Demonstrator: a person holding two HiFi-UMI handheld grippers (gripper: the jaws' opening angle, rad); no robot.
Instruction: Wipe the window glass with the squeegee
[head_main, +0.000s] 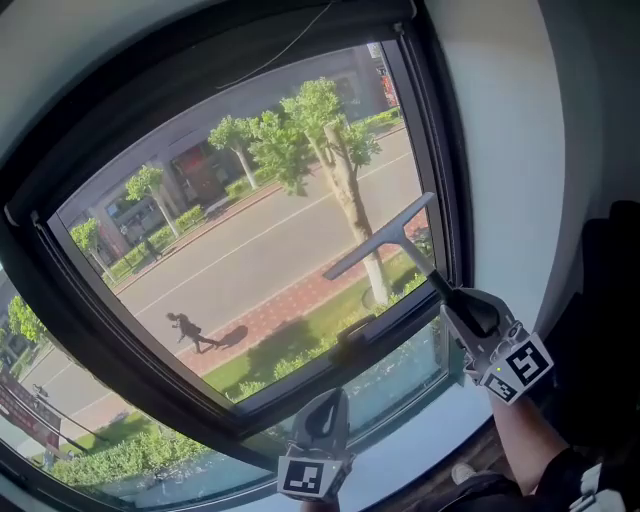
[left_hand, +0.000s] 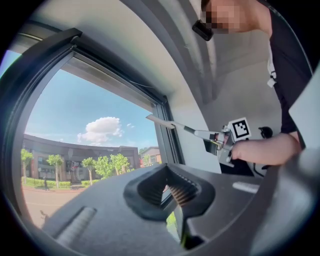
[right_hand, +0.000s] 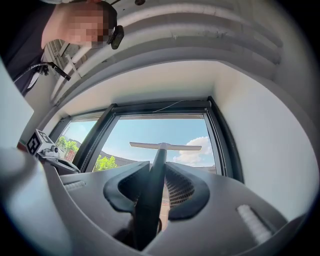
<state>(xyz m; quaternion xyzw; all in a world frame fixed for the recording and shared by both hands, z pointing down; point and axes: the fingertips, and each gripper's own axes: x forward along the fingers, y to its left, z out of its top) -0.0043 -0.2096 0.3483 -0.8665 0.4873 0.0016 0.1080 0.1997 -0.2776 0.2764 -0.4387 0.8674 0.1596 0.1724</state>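
Cuts off the left tongs at the bottom edge, below the window frame. Hides the squeegee handle's end inside the right tongs. Cannot tell blade contact with the glass.

Upper-floor rm: window over street

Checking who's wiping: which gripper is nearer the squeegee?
Right. The right gripper clamps the squeegee by its handle; the left gripper sits apart, lower and to its left.
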